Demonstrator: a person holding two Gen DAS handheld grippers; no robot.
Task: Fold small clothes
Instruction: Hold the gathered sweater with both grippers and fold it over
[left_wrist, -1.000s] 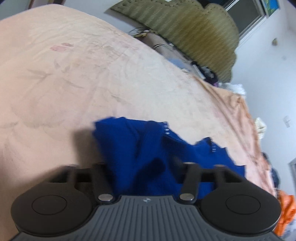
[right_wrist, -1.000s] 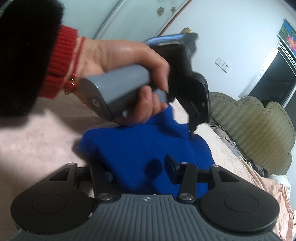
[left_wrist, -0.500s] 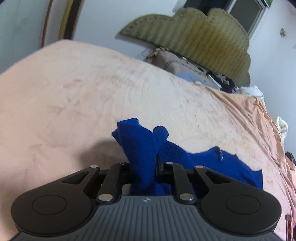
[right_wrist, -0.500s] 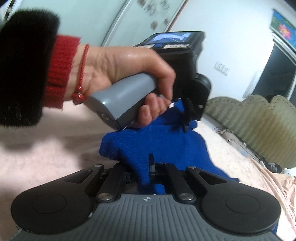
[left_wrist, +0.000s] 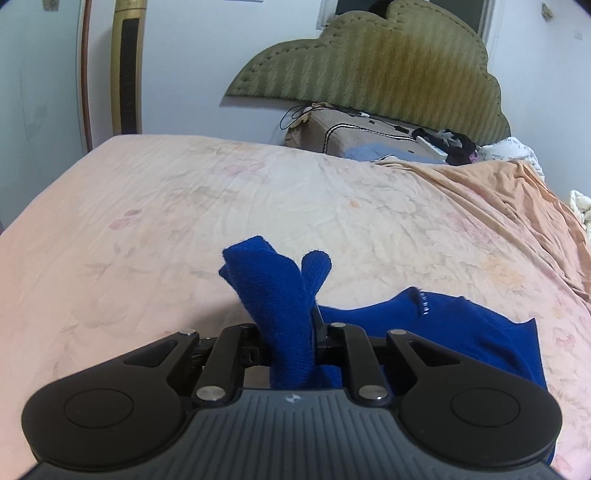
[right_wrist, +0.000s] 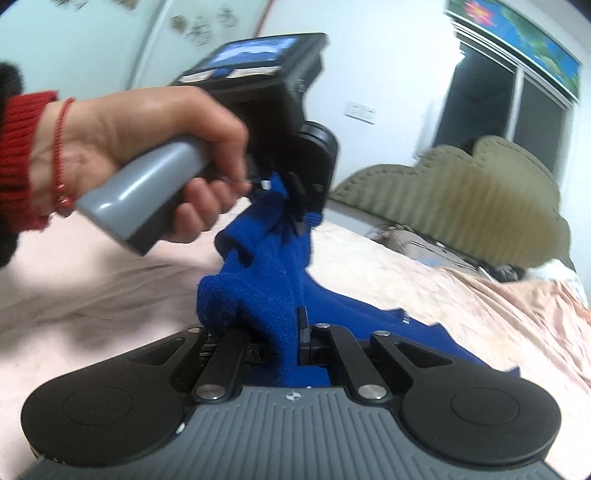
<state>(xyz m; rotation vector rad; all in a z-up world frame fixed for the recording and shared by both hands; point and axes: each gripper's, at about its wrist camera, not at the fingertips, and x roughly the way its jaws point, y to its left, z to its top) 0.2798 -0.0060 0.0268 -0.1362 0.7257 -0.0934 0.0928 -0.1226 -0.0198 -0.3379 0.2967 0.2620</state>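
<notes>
Up close, the left gripper (left_wrist: 291, 332) and right gripper (right_wrist: 288, 332) each pinch a bunched edge of a blue knitted garment (left_wrist: 461, 332), jaws nearly together on the cloth. Its gripped part is lifted; the rest trails on a peach bedsheet (left_wrist: 184, 221). A hand (right_wrist: 140, 147) holds the left gripper's grey handle.

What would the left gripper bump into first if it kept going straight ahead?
Probably the pink floral bedsheet. The left gripper, shut on the blue knitted garment, points slightly downward at bare sheet ahead; the olive padded headboard lies farther back. Depth is uncertain.
</notes>
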